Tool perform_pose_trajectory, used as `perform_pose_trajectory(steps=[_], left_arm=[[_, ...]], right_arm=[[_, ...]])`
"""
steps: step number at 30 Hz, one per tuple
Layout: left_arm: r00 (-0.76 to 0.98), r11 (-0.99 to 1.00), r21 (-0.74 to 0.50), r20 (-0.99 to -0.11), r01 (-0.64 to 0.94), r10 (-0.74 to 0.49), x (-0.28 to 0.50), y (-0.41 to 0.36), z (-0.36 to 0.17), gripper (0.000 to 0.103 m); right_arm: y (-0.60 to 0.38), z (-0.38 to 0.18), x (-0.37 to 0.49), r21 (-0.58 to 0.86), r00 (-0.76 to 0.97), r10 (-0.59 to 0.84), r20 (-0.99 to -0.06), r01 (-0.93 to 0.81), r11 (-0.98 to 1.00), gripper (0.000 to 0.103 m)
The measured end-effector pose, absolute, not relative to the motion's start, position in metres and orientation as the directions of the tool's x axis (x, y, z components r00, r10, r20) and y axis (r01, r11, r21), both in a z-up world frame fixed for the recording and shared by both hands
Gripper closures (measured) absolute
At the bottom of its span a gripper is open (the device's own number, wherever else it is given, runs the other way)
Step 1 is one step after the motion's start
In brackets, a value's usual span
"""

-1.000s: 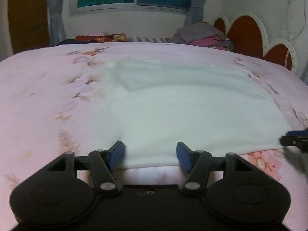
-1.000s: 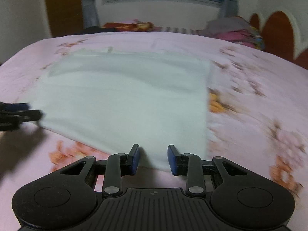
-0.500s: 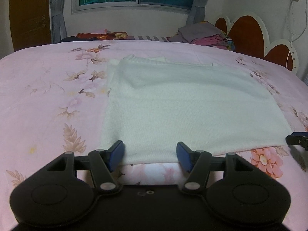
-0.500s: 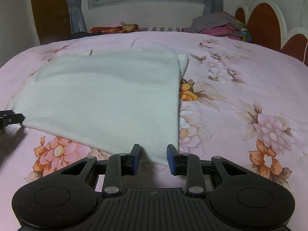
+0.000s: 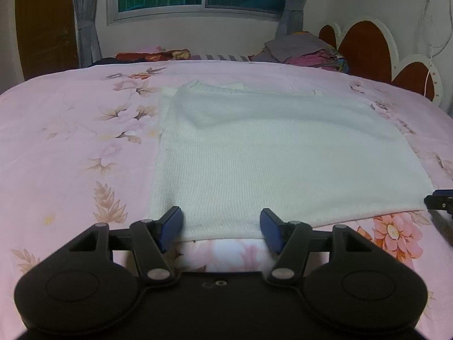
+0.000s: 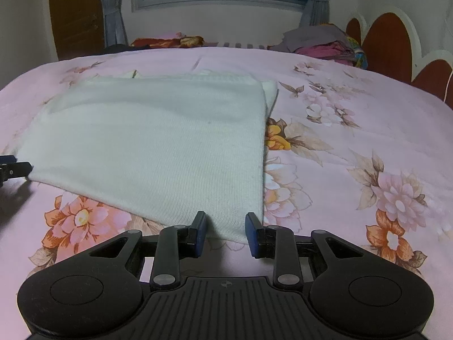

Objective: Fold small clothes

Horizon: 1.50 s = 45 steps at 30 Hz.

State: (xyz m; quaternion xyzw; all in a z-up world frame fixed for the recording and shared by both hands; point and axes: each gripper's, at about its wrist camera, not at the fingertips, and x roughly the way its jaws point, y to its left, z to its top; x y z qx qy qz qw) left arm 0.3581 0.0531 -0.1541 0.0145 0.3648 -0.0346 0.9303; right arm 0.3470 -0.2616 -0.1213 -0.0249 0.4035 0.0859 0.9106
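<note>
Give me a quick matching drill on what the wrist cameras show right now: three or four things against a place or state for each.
Things:
1. white knit garment
2. left gripper
3. right gripper
4. pile of folded clothes

Places:
A. open at the garment's near right corner
B. far end of the bed, by the headboard
C. spread flat on the floral bedspread
D. open at the garment's near left edge

Pairs: 1-C, 2-D, 3-A, 4-B

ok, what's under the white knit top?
The white knit top lies flat on the pink floral bedspread. At its far right corner a second white layer peeks out beneath. Anything else underneath is covered.
</note>
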Motion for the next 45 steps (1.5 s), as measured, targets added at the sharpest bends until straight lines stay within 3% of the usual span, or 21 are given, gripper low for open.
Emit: perform_pose_trajectory(steps=[9,11,12,13,14,15,16,17,20,23,24,28,31,35,38,42,45], left_arm=[[0.713,0.995,-0.024,-0.696,0.094,-0.084,0.356,0.058,-0.15,0.041],[0.702,0.994,-0.032,-0.706,0.105,-0.096,0.35,0.062,-0.147,0.037],[0.692,0.995,-0.05,-0.716,0.085,-0.095,0.344,0.064,-0.146,0.024],[0.68,0.995,-0.081,-0.728,0.051,-0.094,0.336,0.067,-0.146,0.011],[0.686,0.993,-0.114,-0.72,0.034,-0.106,0.327,0.069,-0.146,0.012],[0.696,0.989,-0.145,-0.709,0.016,-0.115,0.32,0.072,-0.147,0.015],[0.706,0.981,-0.194,-0.697,-0.024,-0.121,0.314,0.076,-0.149,0.015],[0.721,0.967,-0.247,-0.681,-0.06,-0.129,0.311,0.08,-0.151,0.015],[0.758,0.915,-0.386,-0.63,-0.12,-0.166,0.314,0.09,-0.155,0.017],[0.783,0.838,-0.524,-0.58,-0.149,-0.223,0.328,0.104,-0.161,0.022],[0.791,0.813,-0.561,-0.564,-0.158,-0.236,0.332,0.108,-0.164,0.022],[0.809,0.732,-0.655,-0.526,-0.189,-0.262,0.346,0.117,-0.171,0.025],[0.819,0.704,-0.677,-0.516,-0.211,-0.25,0.355,0.116,-0.174,0.035],[0.843,0.66,-0.72,-0.478,-0.215,-0.246,0.363,0.114,-0.18,0.039],[0.85,0.619,-0.757,-0.455,-0.212,-0.265,0.376,0.116,-0.188,0.057],[0.846,0.53,-0.805,-0.459,-0.267,-0.27,0.386,0.127,-0.202,0.096],[0.875,0.506,-0.824,-0.42,-0.256,-0.241,0.376,0.131,-0.2,0.097]], right_arm=[[-0.258,-0.12,0.347,-0.003,0.652,0.122,-0.748,-0.188,0.982,0.073],[-0.26,-0.12,0.347,0.024,0.653,0.133,-0.746,-0.173,0.985,0.073],[-0.262,-0.119,0.347,0.048,0.653,0.143,-0.744,-0.161,0.986,0.069],[-0.264,-0.118,0.347,0.068,0.651,0.152,-0.744,-0.153,0.986,0.063],[-0.264,-0.116,0.346,0.078,0.641,0.152,-0.752,-0.143,0.987,0.025],[-0.262,-0.114,0.344,0.075,0.628,0.139,-0.766,-0.127,0.989,0.007],[-0.261,-0.109,0.337,0.08,0.642,0.146,-0.752,-0.131,0.988,0.007],[-0.259,-0.104,0.331,0.078,0.665,0.145,-0.733,-0.131,0.988,0.01],[-0.252,-0.089,0.318,0.12,0.713,0.152,-0.685,-0.095,0.988,0.034],[-0.238,-0.083,0.325,0.176,0.701,0.179,-0.69,-0.077,0.981,0.081],[-0.233,-0.083,0.331,0.194,0.694,0.185,-0.696,-0.066,0.979,0.091],[-0.218,-0.083,0.356,0.293,0.696,0.222,-0.683,-0.018,0.956,0.092],[-0.2,-0.079,0.371,0.295,0.697,0.245,-0.674,-0.049,0.954,0.097],[-0.183,-0.078,0.391,0.28,0.691,0.262,-0.674,-0.089,0.956,0.103],[-0.176,-0.08,0.41,0.269,0.683,0.263,-0.682,-0.099,0.958,0.103],[-0.161,-0.081,0.439,0.254,0.68,0.271,-0.681,-0.128,0.959,0.103],[-0.153,-0.083,0.456,0.257,0.691,0.285,-0.665,-0.146,0.955,0.103]])
